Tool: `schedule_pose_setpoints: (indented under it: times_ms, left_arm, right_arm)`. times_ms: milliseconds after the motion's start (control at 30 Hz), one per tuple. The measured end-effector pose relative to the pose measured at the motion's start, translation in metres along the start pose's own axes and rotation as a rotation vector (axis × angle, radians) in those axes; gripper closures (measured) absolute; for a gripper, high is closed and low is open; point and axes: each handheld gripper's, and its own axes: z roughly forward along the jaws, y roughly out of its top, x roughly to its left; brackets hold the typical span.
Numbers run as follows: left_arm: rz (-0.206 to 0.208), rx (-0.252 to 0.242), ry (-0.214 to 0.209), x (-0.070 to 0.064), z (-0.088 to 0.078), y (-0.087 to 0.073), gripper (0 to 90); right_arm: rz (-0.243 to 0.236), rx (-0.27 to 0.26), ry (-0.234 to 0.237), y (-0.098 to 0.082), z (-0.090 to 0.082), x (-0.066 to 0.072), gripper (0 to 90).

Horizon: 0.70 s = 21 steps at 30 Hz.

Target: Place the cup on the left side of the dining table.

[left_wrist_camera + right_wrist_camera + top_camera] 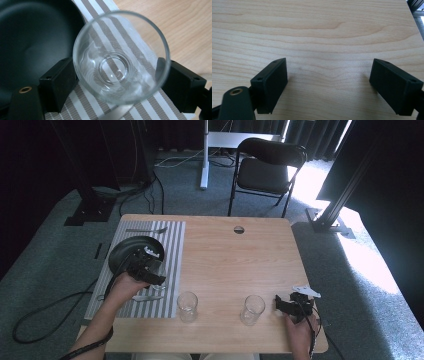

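Just beside the plate point(30, 37), on the striped mat point(140, 30), stands the glass point(121, 57), upright, with its base down on the stripes. The left gripper point(116, 72) reaches over it from above, and its fingers point(58, 80) flank the glass at a middling spread. They sit very close to the wall on both sides but seem loose on it rather than clamped. The right gripper point(328, 82) rests well away from the plate, low over the bare desk point(324, 30), with its fingers wide and nothing between them. Two more glasses point(187, 306) point(252, 309) stand on the desk between the plate and that gripper.

The work looks like laying a place setting, with this glass about set down.

The main risk is in pulling the left gripper away. With so little room on either side, a finger that drags sideways or tilts as it lifts could catch the rim and topple the glass against the plate, or slide it off the mat. A lift straight up, with the fingers a little wider, would avoid that.

A strip of cutlery point(115, 113) lies on the mat at the glass's side away from the plate. I cannot tell whether the base touches it. If it does, the glass may rock once it stands free.
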Motion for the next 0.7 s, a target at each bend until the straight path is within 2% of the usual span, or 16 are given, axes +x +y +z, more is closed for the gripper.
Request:
schedule_pose_setpoints:
  times_ms: [33, 67, 200, 233, 367, 433, 533, 700]
  left_arm:
    - [-0.005, 0.002, -0.008, 0.000, -0.001, -0.001, 15.9]
    - [-0.013, 0.000, -0.013, 0.001, -0.002, -0.003, 10.0]
    - [-0.040, -0.022, -0.019, 0.004, -0.007, -0.011, 8.0]
    - [-0.058, -0.018, -0.033, 0.004, -0.007, -0.013, 2.4]
    - [-0.093, -0.041, 0.011, 0.007, -0.011, -0.024, 1.2]
    - [-0.100, -0.069, 0.048, 0.008, -0.012, -0.030, 1.2]
    - [-0.126, -0.118, 0.080, 0.012, -0.017, -0.037, 1.2]
    - [-0.151, -0.136, 0.103, 0.015, -0.019, -0.049, 1.2]
  right_arm:
    - [0.000, 0.000, 0.000, 0.000, 0.000, 0.000, 14.2]
    - [0.000, 0.000, 0.000, 0.000, 0.000, 0.000, 14.2]
    - [0.000, 0.000, 0.000, 0.000, 0.000, 0.000, 14.2]
    - [0.000, 0.000, 0.000, 0.000, 0.000, 0.000, 14.2]
    - [0.000, 0.000, 0.000, 0.000, 0.000, 0.000, 14.2]
    - [0.000, 0.000, 0.000, 0.000, 0.000, 0.000, 14.2]
    - [0.000, 0.000, 0.000, 0.000, 0.000, 0.000, 14.2]
    - [0.000, 0.000, 0.000, 0.000, 0.000, 0.000, 14.2]
